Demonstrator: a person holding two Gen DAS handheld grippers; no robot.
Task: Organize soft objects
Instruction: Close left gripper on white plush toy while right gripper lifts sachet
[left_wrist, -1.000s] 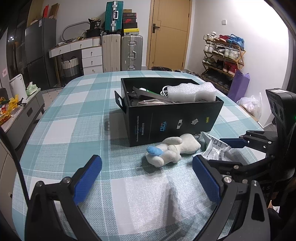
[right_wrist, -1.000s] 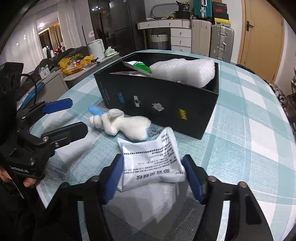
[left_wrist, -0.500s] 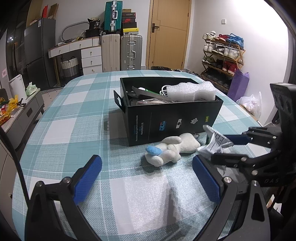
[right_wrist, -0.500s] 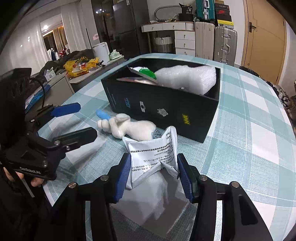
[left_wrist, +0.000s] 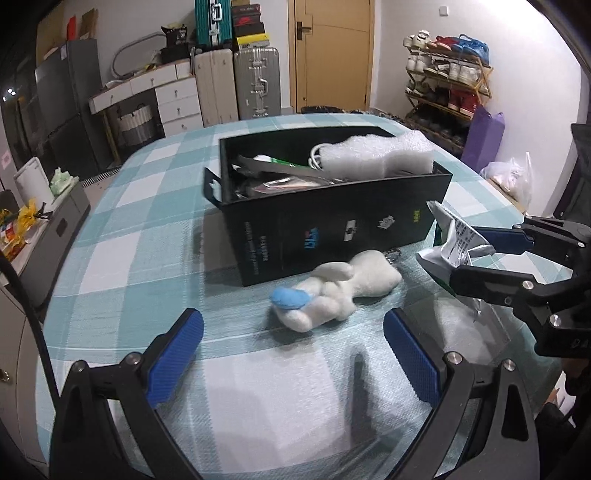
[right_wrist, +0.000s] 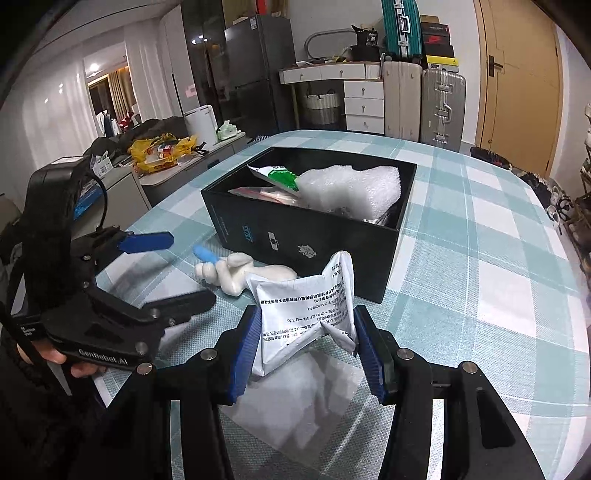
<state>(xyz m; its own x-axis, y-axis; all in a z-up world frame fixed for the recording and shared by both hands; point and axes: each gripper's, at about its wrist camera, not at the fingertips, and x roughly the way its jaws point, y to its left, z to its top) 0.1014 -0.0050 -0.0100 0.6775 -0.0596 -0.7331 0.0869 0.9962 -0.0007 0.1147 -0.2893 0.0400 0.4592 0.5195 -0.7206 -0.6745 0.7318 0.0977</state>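
Landmark: open black rectangular cardboard box (right_wrist: 314, 236) on the teal-and-white checked table (right_wrist: 480, 280); every place below is given relative to it.
Box contents: a white bubble-wrap bundle (right_wrist: 351, 188), a green-and-white sachet (right_wrist: 277, 173) and other flat packets; room remains near the front wall.
Right hand-held gripper (right_wrist: 306, 343): pinching the white printed foil pouch (right_wrist: 306, 306) between its blue pads, the pouch crumpled at both sides and raised off the table, just in front of the box's front wall.
Left hand-held gripper (left_wrist: 291, 354): spread wide, holding nothing, hovering in front of the box with the toy lying ahead of its gap.
Remaining item: white plush toy with a blue tip (left_wrist: 332, 291), lying on the table just beside the box's front wall.
Step in hand: judged to be carrying the pouch to the box.
Next move: likely calls for lifting the pouch above the rim, moving it over the open space, then releasing; the limp foil could catch on the wall.
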